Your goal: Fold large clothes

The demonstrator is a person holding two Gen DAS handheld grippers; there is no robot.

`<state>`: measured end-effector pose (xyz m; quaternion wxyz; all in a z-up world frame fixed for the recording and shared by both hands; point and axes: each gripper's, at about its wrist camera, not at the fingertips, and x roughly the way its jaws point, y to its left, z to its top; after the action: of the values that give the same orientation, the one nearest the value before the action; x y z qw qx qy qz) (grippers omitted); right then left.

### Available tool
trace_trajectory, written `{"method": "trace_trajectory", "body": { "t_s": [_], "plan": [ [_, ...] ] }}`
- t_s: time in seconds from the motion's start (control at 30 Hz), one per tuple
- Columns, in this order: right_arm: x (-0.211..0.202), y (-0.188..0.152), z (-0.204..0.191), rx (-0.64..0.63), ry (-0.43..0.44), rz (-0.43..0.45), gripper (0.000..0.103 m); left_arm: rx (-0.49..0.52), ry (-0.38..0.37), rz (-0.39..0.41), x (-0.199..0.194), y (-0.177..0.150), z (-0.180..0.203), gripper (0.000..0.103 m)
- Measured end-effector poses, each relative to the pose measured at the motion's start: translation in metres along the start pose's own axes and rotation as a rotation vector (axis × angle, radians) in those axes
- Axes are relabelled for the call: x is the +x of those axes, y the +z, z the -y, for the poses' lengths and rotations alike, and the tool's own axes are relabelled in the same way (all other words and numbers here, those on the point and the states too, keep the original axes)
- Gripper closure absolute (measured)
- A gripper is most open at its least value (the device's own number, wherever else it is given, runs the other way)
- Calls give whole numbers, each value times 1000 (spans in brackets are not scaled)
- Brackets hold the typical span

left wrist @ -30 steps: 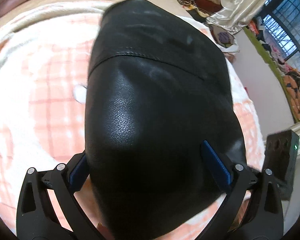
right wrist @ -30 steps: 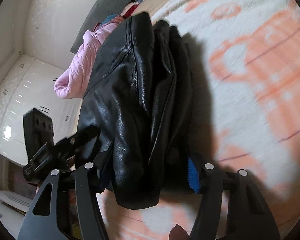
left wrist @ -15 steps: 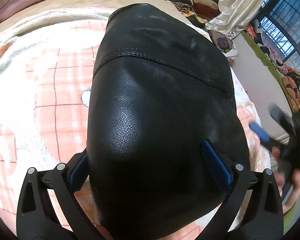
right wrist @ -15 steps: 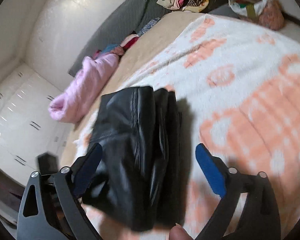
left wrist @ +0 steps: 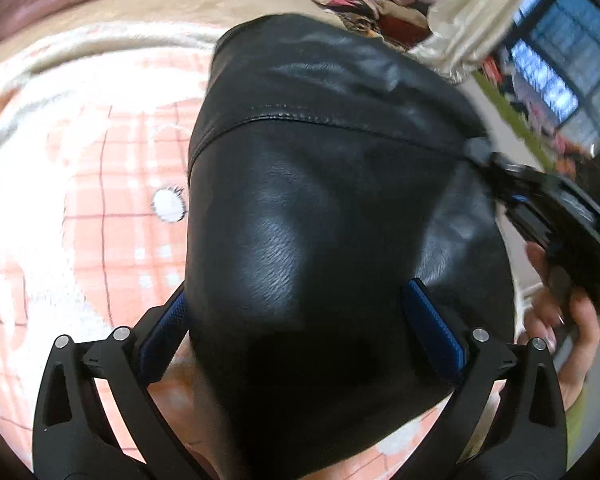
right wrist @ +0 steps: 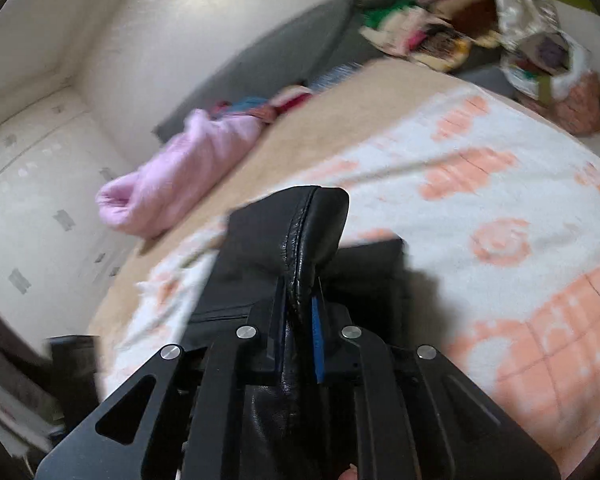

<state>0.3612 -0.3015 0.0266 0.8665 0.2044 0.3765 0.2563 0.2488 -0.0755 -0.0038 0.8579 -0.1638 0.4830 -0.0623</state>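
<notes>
Black leather jacket [left wrist: 320,240], no readable label, pinched in both claws.

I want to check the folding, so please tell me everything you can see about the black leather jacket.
The black leather jacket looks glossy and grained, with a stitched seam across it. It is folded into a thick bundle on the orange-and-white blanket. The left gripper has the bundle between its blue pads. The right gripper has just closed on a seamed edge and holds it raised above the rest.
</notes>
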Motion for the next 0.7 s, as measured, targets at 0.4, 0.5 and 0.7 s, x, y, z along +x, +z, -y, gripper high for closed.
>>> {"method": "trace_trajectory", "body": {
  "t_s": [0.4, 0.5, 0.7],
  "plan": [
    [26, -25, 52, 223, -24, -106, 80, 127, 116, 5, 9, -10, 34, 8],
    [20, -24, 46, 215, -18, -113, 72, 104, 100, 2, 8, -12, 26, 8],
    [2, -32, 27, 151, -52, -138, 47, 87, 89, 5, 6, -15, 19, 8]
  ]
}}
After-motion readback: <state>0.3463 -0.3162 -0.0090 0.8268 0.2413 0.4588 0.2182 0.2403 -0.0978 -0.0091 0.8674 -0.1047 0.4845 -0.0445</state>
